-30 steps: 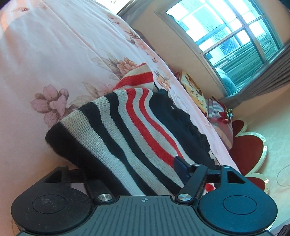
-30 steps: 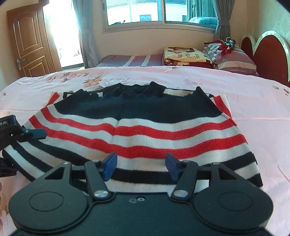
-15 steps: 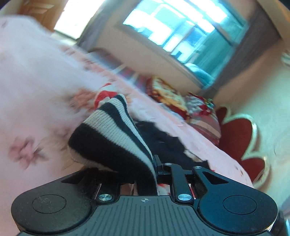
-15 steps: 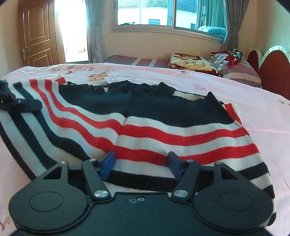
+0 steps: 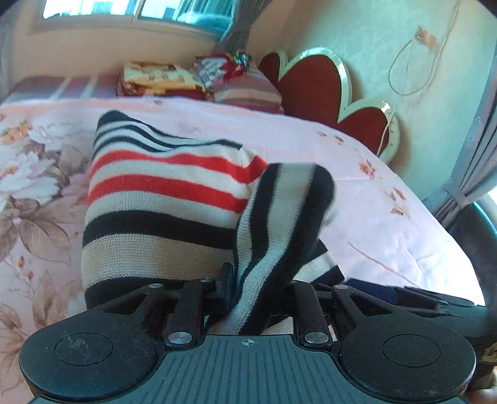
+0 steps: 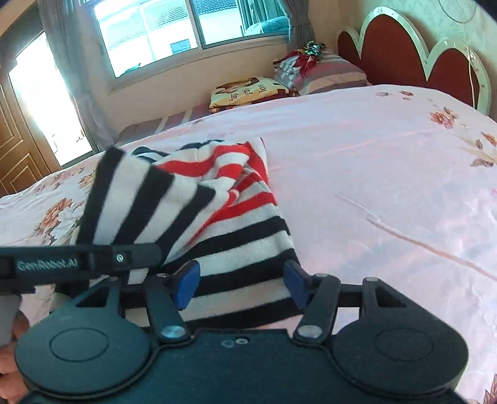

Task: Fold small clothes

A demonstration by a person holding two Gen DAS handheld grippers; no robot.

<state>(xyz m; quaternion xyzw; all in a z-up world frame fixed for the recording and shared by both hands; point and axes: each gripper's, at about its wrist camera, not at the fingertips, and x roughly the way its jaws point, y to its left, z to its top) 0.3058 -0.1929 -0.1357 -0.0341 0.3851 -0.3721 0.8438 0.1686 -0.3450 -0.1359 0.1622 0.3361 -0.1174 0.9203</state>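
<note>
A small knitted sweater (image 5: 161,199) with black, white and red stripes lies on the pink floral bedspread (image 5: 372,199). My left gripper (image 5: 257,286) is shut on a hem corner of the sweater and holds it lifted and folded over the rest. In the right wrist view the left gripper (image 6: 133,253) comes in from the left with the striped flap (image 6: 133,199) hanging from it. My right gripper (image 6: 240,282) is open, its blue pads (image 6: 186,282) on either side of the sweater's lower edge (image 6: 242,264), not closed on it.
Pillows and a folded blanket (image 6: 248,91) lie at the far end of the bed by the window (image 6: 192,28). A red scalloped headboard (image 6: 403,52) stands at the right. A door (image 6: 15,140) is at the far left. Bare bedspread (image 6: 388,186) lies right of the sweater.
My left gripper has carried the sweater's left side up and over toward the right, folding it onto the rest. The right gripper stayed open at the lower edge, its view turned right.
</note>
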